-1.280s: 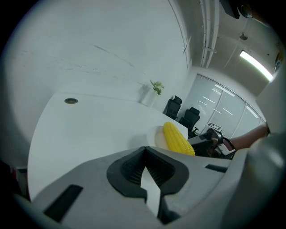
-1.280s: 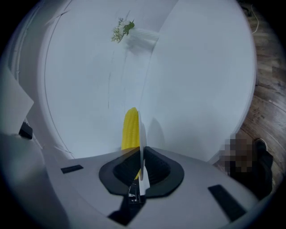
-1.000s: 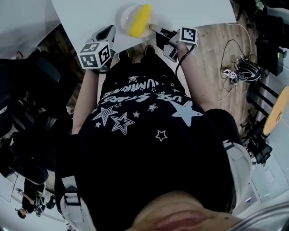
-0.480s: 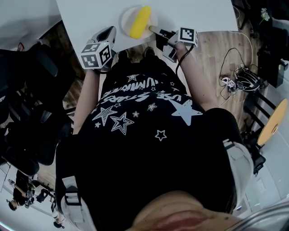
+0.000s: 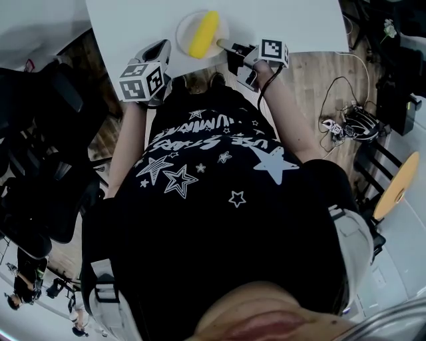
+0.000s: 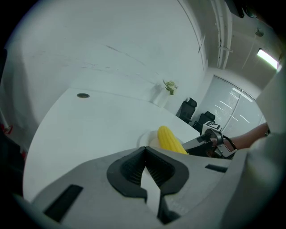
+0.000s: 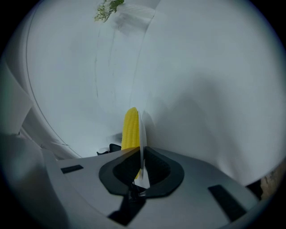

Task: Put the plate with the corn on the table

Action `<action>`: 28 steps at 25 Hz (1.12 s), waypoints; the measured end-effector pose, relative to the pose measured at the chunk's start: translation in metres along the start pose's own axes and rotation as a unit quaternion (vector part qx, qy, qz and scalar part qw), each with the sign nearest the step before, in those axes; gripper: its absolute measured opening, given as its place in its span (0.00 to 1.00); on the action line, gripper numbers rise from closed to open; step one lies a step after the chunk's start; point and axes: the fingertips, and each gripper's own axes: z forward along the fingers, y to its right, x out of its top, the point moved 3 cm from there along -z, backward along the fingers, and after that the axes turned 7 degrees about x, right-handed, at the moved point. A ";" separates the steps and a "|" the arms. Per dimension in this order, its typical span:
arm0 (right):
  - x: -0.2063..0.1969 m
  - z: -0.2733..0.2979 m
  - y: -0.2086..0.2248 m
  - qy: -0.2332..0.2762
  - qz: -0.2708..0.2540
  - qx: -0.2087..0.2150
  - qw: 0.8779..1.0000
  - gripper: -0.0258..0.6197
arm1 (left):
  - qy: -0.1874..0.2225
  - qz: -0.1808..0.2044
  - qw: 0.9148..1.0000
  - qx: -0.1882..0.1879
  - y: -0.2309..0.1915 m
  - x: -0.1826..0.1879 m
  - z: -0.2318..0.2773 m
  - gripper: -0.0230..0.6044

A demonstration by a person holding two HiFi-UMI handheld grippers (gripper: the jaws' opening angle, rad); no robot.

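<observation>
At the near edge of the white worktop [image 5: 286, 20], your right hand-held gripper [image 5: 223, 45] reaches forward and slightly down from an outstretched forearm, its jaws pinching the near right rim of the plate [image 5: 184, 25]; the corn [image 5: 203, 33] lies on that plate, long axis running from near left to far right, almost straight away from you; your left hand-held gripper [image 5: 160, 45] hangs just left of the plate, angled downward, jaws pressed together on nothing.

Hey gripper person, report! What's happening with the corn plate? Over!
Right gripper shut on plate rim. Left gripper shut, empty, beside it. Corn lying on plate, at table near edge. Nothing in the way.
</observation>
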 end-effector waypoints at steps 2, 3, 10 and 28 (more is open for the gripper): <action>0.002 0.002 -0.001 -0.003 -0.006 -0.009 1.000 0.07 | 0.000 0.002 1.000 0.000 -0.001 0.000 0.000 0.04; 0.003 0.003 0.000 -0.004 -0.007 -0.014 1.000 0.07 | 0.000 0.002 1.000 0.000 -0.001 0.000 0.001 0.04; 0.007 0.007 -0.002 -0.009 -0.008 -0.044 0.999 0.06 | -0.002 0.001 1.000 0.000 -0.001 0.001 0.003 0.04; 0.007 0.011 -0.006 -0.027 -0.084 -0.219 0.972 0.14 | 0.000 0.007 1.000 -0.008 -0.004 0.002 0.000 0.04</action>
